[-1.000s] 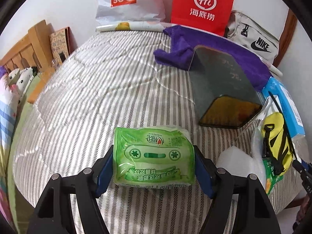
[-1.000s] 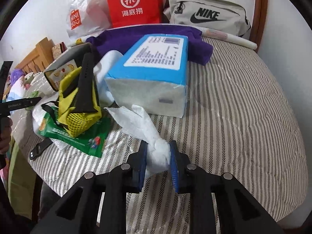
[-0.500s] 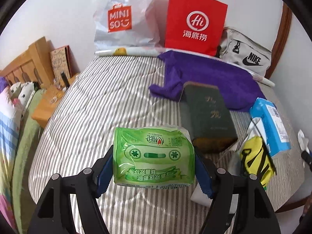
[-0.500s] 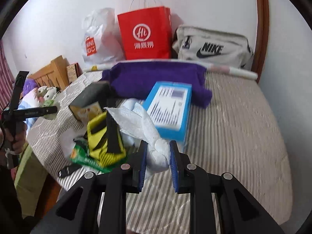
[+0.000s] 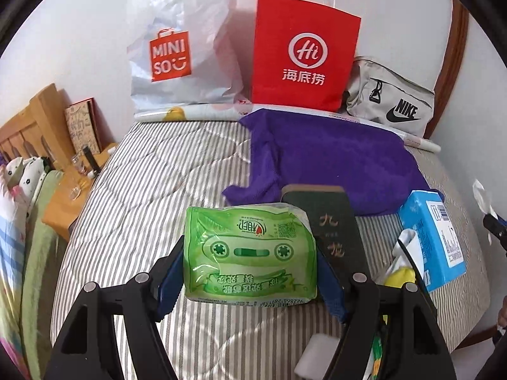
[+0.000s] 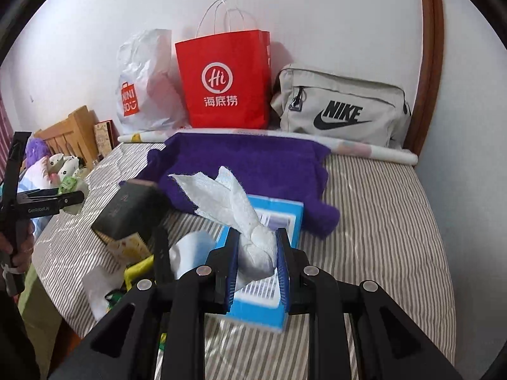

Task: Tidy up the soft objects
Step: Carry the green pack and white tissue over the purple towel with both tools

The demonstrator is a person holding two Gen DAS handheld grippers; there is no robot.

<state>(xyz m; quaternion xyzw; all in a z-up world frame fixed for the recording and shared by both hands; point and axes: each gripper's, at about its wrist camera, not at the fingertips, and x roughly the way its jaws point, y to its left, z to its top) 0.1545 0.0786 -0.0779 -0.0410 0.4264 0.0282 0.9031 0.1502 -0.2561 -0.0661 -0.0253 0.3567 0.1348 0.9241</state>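
Left wrist view: the left gripper (image 5: 250, 272) clamps one green tissue pack (image 5: 250, 255) between its two blue-padded fingers (image 5: 169, 280), holding it above a striped bed (image 5: 152, 190). One purple towel (image 5: 332, 164) lies spread near the far end of the bed. One dark green book (image 5: 329, 231) rests just in front of the towel, partly behind the pack. One blue tissue box (image 5: 434, 237) lies to the right of the book. Against the wall stand three bags: one white Miniso bag (image 5: 183, 50), one red paper bag (image 5: 304, 53) and one grey Nike bag (image 5: 389, 101). One yellow item (image 5: 401, 277) shows just beside the box, mostly hidden by the gripper arm.

Right wrist view: the right gripper (image 6: 256, 253) pinches one crumpled white tissue (image 6: 234, 209) between its two fingers; the tissue fans upward and to the left, held over the blue tissue box, with the purple towel behind it. The same three bags line the wall, and the dark book lies tilted to the left. At the far left edge the left gripper appears with the green pack at its tip, small and partly hidden.
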